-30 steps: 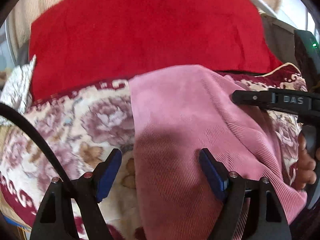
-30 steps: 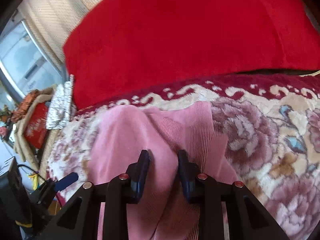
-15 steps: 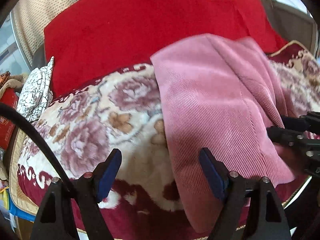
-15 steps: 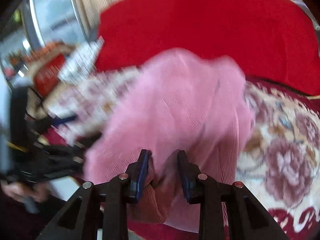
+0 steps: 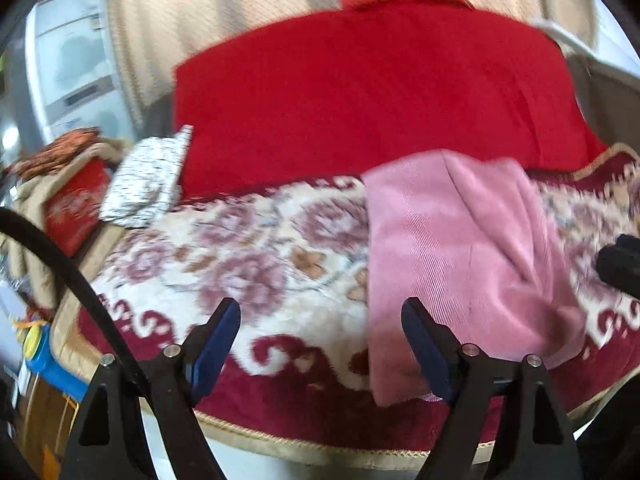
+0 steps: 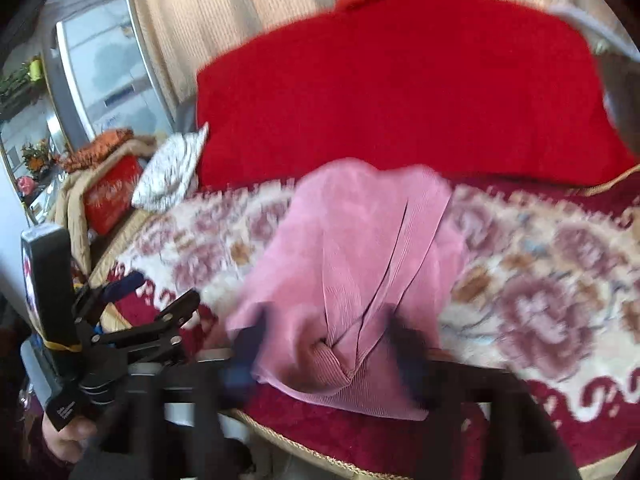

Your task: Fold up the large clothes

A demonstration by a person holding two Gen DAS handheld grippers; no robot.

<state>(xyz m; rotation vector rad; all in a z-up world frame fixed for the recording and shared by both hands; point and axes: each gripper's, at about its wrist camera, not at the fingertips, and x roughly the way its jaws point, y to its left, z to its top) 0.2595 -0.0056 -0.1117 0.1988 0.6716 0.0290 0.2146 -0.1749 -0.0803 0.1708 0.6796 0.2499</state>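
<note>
Garment (image 5: 460, 256) lengthwise toward red cushion (image 5: 376, 96)

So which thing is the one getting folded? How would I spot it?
Find the big red cushion at the back, then look down to the floral blanket spread in front of it. The pink ribbed garment lies folded on that blanket, towards its right side in the left wrist view. It is the only plain pink thing there, with fine ribs and no flower pattern.

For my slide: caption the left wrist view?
Open left gripper above floral blanket; folded pink garment lies alongside.
</note>
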